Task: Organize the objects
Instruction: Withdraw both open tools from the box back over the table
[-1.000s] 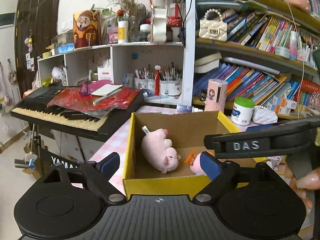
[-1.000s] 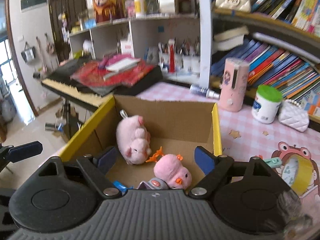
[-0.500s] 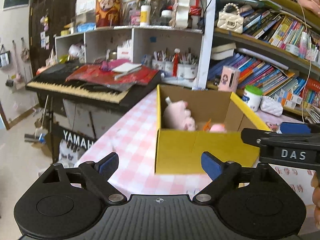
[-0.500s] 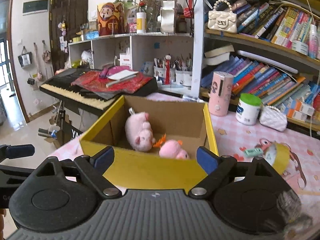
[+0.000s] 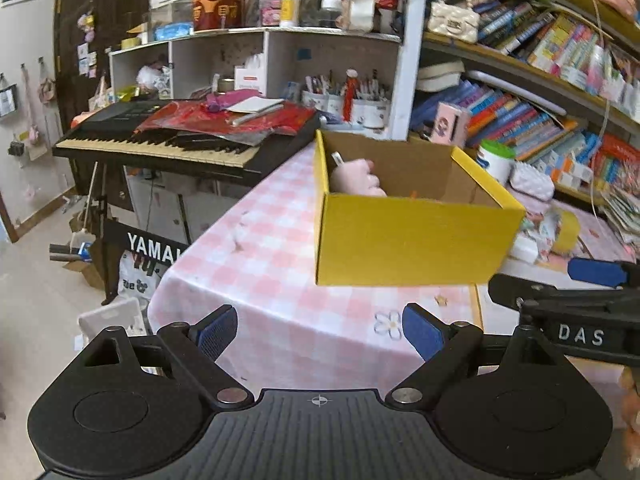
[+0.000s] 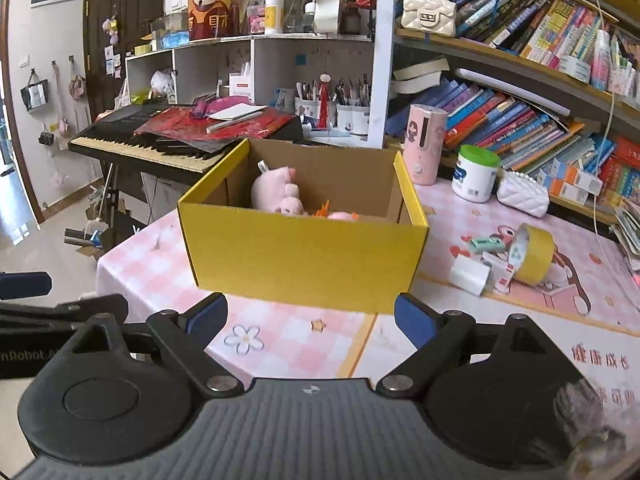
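Left gripper (image 5: 319,331) & right gripper (image 6: 310,322) both spread wide, nothing btwn the pads, each hanging over the pink checked tablecloth (image 6: 152,264) short of the yellow box (image 6: 304,256). Box sits on the table w/ a pink plush pig (image 6: 276,192) inside. Yellow tape roll (image 6: 534,254) lies right of box, apart.

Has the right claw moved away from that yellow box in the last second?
Yes. The right claw backed off: the yellow box, earlier under its fingers, now sits beyond them.

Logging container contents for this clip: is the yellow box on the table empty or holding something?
Holding something. The yellow box is open-topped, and a pink plush pig plus a second pink toy show above its front wall.
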The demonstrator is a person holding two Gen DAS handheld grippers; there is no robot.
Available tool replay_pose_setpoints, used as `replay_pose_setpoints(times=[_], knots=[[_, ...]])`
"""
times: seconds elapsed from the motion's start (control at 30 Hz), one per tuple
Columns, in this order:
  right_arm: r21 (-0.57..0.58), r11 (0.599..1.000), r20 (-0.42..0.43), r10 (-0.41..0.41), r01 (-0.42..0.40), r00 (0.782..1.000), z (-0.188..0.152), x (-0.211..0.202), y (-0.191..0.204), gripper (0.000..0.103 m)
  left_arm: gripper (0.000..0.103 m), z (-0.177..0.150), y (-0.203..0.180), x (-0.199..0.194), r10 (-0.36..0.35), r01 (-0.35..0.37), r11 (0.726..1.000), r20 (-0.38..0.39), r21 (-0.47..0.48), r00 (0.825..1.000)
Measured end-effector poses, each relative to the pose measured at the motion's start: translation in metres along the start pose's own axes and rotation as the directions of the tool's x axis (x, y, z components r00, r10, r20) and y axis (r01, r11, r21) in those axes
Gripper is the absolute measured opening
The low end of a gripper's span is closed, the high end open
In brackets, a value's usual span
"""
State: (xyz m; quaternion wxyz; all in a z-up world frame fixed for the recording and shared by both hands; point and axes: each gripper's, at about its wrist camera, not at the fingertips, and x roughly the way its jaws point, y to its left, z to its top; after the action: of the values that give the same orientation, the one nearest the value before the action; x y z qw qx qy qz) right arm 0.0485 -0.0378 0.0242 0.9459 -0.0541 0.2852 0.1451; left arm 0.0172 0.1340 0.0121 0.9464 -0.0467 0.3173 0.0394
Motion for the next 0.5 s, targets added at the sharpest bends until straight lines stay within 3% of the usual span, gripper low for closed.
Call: replay_pose_setpoints(times=[0.5], knots=[[0.062,0.996,-0.075,-0.053,0.058,0.996,-0.037,-0.022,-0.010,0.093,0.092,-0.022,-0.019,-0.006,-0.067,0.073,0.995,-0.089,0.066,0.994]])
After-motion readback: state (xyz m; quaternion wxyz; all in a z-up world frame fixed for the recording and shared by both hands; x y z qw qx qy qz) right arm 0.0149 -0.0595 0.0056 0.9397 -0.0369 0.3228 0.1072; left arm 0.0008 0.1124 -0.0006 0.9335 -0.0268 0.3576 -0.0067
